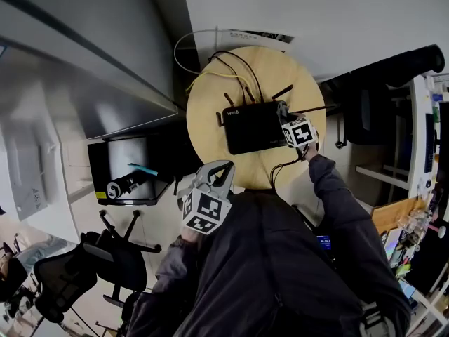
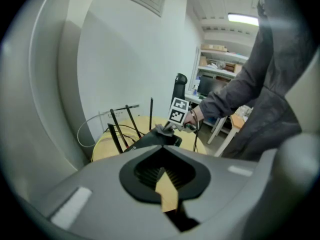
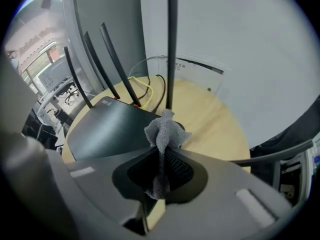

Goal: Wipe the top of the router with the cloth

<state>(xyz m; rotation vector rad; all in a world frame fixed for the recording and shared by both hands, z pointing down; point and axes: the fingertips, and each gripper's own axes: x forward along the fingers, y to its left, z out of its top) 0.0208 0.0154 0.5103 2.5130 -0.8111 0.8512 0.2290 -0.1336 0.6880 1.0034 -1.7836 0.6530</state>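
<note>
Pinching the grey cloth [image 3: 165,131] between closed jaws, the right tool [image 3: 161,151] sits at the right end of the router [image 1: 254,127]. A tuft of cloth sticks out past the tips. It looks to touch the black top or hang just above it; contact is hard to confirm from this angle.

The router lies flat near the middle of the round desk [image 1: 210,104]. Antennas [image 3: 171,44] stand along its far edge, one just beyond the cloth. Cables [image 3: 146,91] trail off behind it.

The left tool [image 1: 208,203] hangs off the desk near the person's body, jaws together on nothing.

For a good wipe, my judgement:
- Tilt the right tool down so the tuft lies flat, not just its tip.
- Use light pressure, since only a little cloth is exposed and hard jaw edges could scrape the casing.
- Sweep in long strokes across the top toward the left end.
- Stay short of the antennas, which could snag the cloth or get knocked.
- The router may slide, so the left tool could brace its near edge.
</note>
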